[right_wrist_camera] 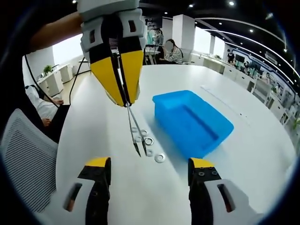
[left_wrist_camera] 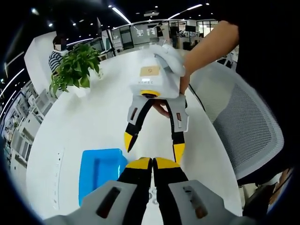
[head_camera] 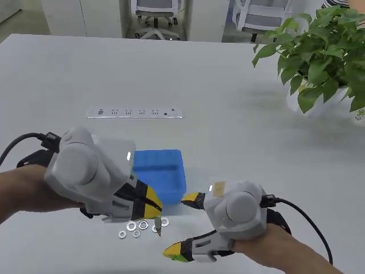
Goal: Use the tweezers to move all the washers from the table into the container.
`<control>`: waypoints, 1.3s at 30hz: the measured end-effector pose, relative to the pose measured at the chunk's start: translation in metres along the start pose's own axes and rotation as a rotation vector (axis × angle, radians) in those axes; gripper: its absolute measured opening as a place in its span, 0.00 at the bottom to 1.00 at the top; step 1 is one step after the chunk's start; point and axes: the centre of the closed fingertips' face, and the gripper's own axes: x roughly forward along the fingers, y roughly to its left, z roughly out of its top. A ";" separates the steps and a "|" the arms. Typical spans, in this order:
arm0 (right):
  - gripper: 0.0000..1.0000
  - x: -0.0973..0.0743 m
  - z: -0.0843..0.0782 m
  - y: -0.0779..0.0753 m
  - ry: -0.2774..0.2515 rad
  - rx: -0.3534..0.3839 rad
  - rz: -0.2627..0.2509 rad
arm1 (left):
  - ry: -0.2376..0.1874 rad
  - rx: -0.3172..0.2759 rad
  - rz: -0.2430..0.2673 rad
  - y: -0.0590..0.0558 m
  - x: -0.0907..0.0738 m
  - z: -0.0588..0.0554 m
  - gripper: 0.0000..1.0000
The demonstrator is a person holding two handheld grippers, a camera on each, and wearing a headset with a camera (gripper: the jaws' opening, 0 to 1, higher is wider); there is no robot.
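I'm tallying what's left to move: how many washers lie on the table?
6 washers, clustered on the table near the blue container, around the tweezers tip; the left gripper may hide more.

Bright, even overhead lighting from long white ceiling strip lights point(left_wrist_camera: 121, 15); soft, faint shadows beside blue rectangular plastic container point(head_camera: 162, 171) on matte white tabletop point(head_camera: 228, 103). Head view sharp. Gripper views strongly bent at edges, mild sheen on tabletop.
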 end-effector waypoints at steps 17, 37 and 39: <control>1.00 -0.009 0.001 -0.014 -0.077 0.107 -0.084 | -0.010 -0.013 0.023 0.014 0.002 0.001 0.05; 0.99 -0.012 -0.003 -0.013 -0.080 0.117 -0.088 | 0.004 -0.010 0.008 0.018 0.016 -0.004 0.05; 0.99 -0.012 -0.003 -0.012 -0.083 0.112 -0.086 | -0.001 -0.012 0.008 0.019 0.016 -0.003 0.05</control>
